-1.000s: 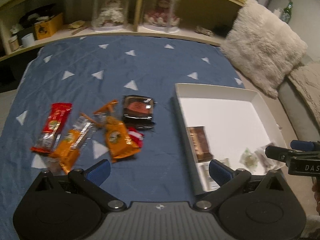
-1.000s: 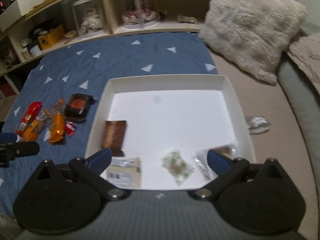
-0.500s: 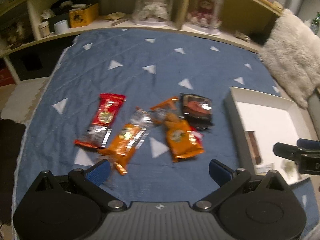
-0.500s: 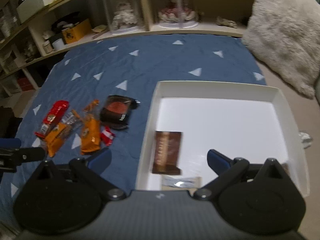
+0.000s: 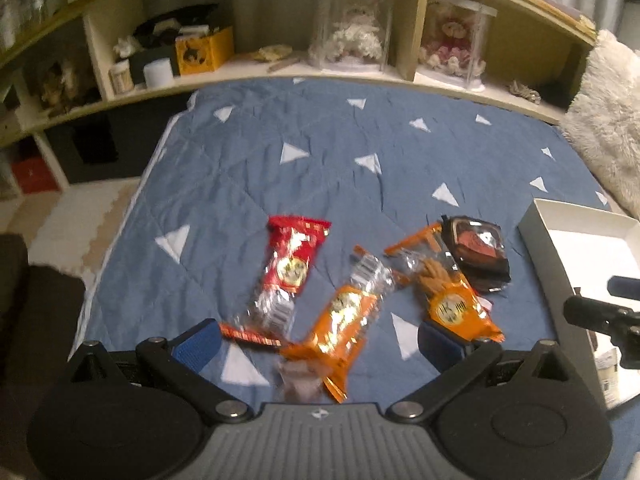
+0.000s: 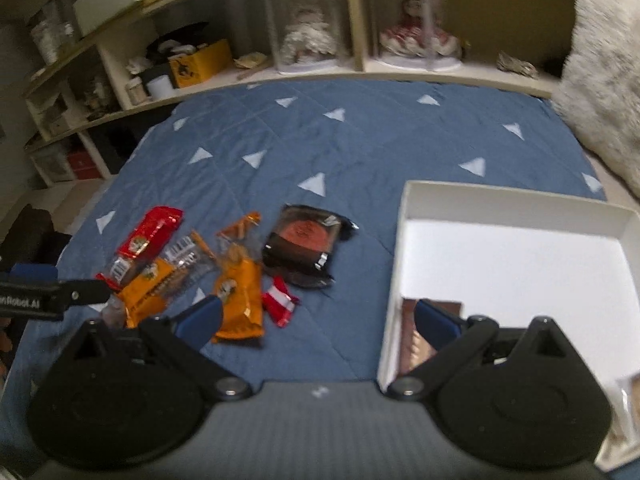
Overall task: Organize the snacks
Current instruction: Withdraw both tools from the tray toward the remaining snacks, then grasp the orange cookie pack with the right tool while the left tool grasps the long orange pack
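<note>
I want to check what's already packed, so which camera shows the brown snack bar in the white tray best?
The right wrist view: the brown snack bar lies in the white tray's near corner, partly behind the right gripper's finger. The left wrist view shows only the tray's edge, not the bar.

Only "nRobot.AI", cut off at the frame edge, reads on the left gripper point(image 6: 94, 292).

Snack packs point(image 5: 344, 312) clustered left of white tray point(image 6: 516, 204)
</note>
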`<state>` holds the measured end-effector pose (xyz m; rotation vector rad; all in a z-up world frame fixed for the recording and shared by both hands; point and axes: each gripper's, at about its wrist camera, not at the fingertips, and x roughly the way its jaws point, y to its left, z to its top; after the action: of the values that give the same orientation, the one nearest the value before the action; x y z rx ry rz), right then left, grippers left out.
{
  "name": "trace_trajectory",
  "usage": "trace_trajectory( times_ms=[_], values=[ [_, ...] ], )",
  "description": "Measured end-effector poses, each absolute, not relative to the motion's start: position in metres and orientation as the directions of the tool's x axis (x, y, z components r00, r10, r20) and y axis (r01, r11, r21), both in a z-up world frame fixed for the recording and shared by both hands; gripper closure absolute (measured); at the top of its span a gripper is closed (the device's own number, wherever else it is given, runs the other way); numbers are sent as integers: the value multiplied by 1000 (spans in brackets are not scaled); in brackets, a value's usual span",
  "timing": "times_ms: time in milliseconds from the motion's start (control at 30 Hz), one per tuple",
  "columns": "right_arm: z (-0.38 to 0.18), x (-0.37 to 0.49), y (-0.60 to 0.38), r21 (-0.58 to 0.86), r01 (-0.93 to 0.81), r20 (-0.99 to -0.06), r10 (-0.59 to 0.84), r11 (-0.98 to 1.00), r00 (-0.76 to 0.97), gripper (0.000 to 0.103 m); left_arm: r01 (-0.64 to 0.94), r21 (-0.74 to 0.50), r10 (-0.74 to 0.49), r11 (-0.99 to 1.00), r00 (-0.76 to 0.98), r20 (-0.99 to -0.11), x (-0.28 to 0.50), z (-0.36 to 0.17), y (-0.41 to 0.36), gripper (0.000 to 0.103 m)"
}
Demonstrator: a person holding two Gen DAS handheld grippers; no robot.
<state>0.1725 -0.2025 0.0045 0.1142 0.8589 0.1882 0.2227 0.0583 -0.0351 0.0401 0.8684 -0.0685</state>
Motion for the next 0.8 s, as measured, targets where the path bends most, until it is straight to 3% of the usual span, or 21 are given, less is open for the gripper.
trace_trajectory(
  times_ms=[233, 367, 433, 500, 633, 667, 733, 767, 800],
  values=[
    [-15, 184, -186, 203, -163, -661, 258, 966, 705, 0, 161, -21, -129, 987, 698, -705, 233, -37, 64, 0],
    [-25, 193, -177, 222, -202, -671, 300, 954, 677, 3, 246, -19, -189, 969, 690, -698, 238, -41, 58, 0],
    [-30, 196, -174, 251, -240, -668, 347, 938, 658, 15, 289, 10, -197, 957, 677, -709, 240, -46, 49, 0],
    [-36, 199, -169, 258, -267, -684, 371, 928, 628, 34, 326, 32, -201, 945, 653, -730, 242, -52, 42, 0],
    [-44, 201, -160, 259, -307, -711, 396, 916, 582, 50, 380, 63, -196, 923, 603, -773, 246, -67, 31, 4],
    [-46, 202, -159, 259, -311, -715, 398, 914, 574, 53, 387, 61, -195, 920, 588, -785, 248, -71, 30, 9],
    [-50, 202, -155, 249, -318, -723, 394, 915, 568, 64, 383, 49, -193, 922, 565, -802, 251, -76, 32, 14],
    [-50, 201, -155, 243, -322, -728, 392, 915, 563, 75, 381, 41, -194, 924, 557, -808, 253, -78, 33, 16],
    [-51, 200, -154, 236, -324, -734, 386, 916, 558, 78, 378, 32, -196, 925, 549, -812, 254, -80, 34, 19]
  ],
)
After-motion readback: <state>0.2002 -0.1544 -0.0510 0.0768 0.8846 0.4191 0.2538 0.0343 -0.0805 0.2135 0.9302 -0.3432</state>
